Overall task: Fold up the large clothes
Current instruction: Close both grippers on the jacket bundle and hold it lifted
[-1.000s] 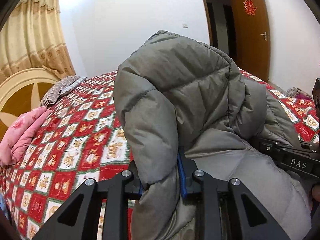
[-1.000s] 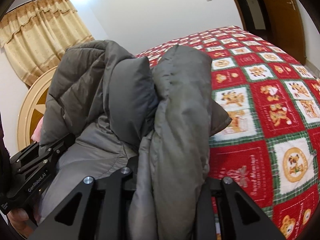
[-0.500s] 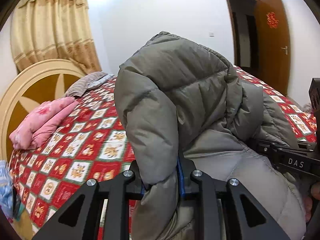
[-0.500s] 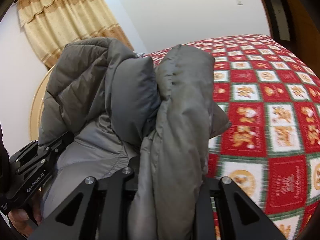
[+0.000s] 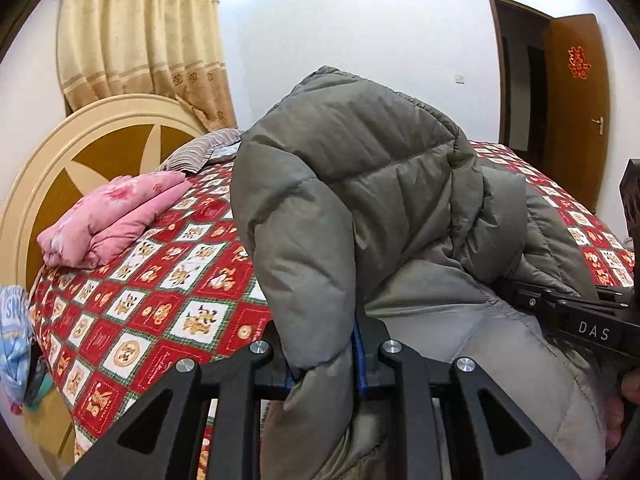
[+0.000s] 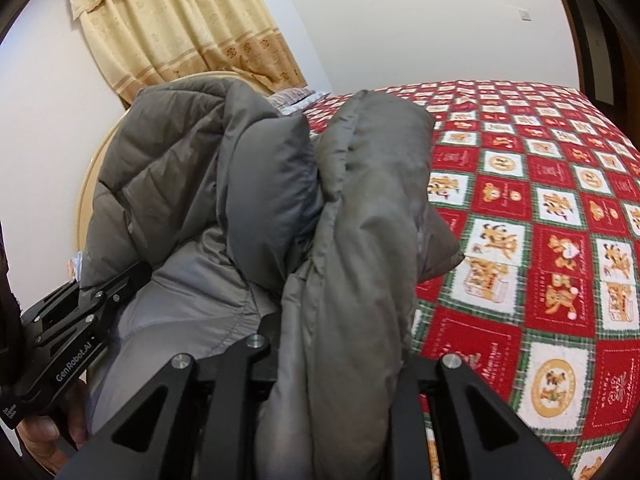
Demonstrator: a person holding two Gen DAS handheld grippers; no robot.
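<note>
A bulky grey puffer jacket [image 5: 360, 184] hangs in a bunched heap, lifted above the bed between both grippers. My left gripper [image 5: 322, 364] is shut on a thick fold of the jacket. My right gripper [image 6: 340, 368] is shut on another fold of the same jacket [image 6: 372, 200]; its fingertips are hidden by fabric. Each gripper shows in the other's view: the right one at the right edge of the left wrist view [image 5: 576, 320], the left one at the lower left of the right wrist view [image 6: 76, 328].
The bed [image 5: 160, 292] has a red and white cartoon-checked cover [image 6: 540, 240]. A folded pink quilt [image 5: 116, 216] and striped pillow [image 5: 204, 152] lie by the round headboard [image 5: 80, 148]. Curtain behind; a brown door [image 5: 576, 108] stands open at the right.
Both grippers have swung left with the jacket held: the headboard and curtain have come further into view, the door has shifted right. The grips are unchanged.
</note>
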